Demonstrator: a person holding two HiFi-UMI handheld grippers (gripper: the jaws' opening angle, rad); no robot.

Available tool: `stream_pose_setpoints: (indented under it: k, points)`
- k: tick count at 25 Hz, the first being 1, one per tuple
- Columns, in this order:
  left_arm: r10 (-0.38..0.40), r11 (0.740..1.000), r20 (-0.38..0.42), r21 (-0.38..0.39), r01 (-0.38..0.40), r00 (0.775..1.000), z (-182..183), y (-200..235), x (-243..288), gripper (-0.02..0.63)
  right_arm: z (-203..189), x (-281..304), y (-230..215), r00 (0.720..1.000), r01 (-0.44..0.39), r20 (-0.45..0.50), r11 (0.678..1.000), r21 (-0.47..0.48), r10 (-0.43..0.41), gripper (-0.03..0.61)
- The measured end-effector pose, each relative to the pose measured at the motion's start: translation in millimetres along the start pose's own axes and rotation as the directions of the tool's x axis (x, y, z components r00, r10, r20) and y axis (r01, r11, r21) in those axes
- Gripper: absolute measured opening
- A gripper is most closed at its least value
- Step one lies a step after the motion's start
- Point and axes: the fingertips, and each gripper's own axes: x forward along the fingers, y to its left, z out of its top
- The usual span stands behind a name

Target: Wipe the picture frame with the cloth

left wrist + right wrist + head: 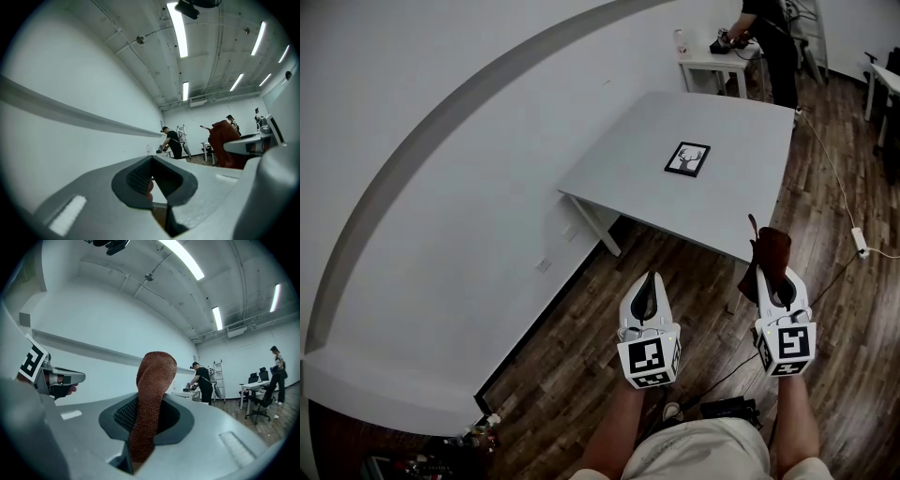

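A white curved wall with a grey band [441, 122] fills the left of the head view. The left gripper [651, 281] is held over the dark wooden plank floor [572, 375], short of the table's near edge. Its fingers are closed tip to tip with nothing between them.

Ahead stands a pale grey rectangular table [628, 159]. The small black picture frame with a white deer print [687, 158] lies flat on it, well apart from both grippers.

The right gripper [772, 277] is level with the left one, also over the floor. Its fingers are clamped on a rust-brown terry cloth [767, 251], which sticks up beyond the tips.

A white power strip on a white cable [860, 240] lies on the floor to the right of the table. Far behind, a person in dark clothes [773, 47] bends over a small white side table [712, 67].
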Motion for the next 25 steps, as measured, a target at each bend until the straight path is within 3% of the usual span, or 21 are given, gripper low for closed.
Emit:
stream_pose_setpoints:
  k: [14,25]
  points:
    - [0.021,0.999,0.001,0.026,-0.021,1.0,4,-31,23,0.0,-8,12,-25,0.999,-0.054,0.002,0.998,0.015,0.054,0.094]
    - [0.007,1.0,0.016,0.005,-0.007,1.0,-9,-3,87,0.0,-13,80,-27,0.999,-0.046,-0.013,0.999,-0.021,0.046,0.094]
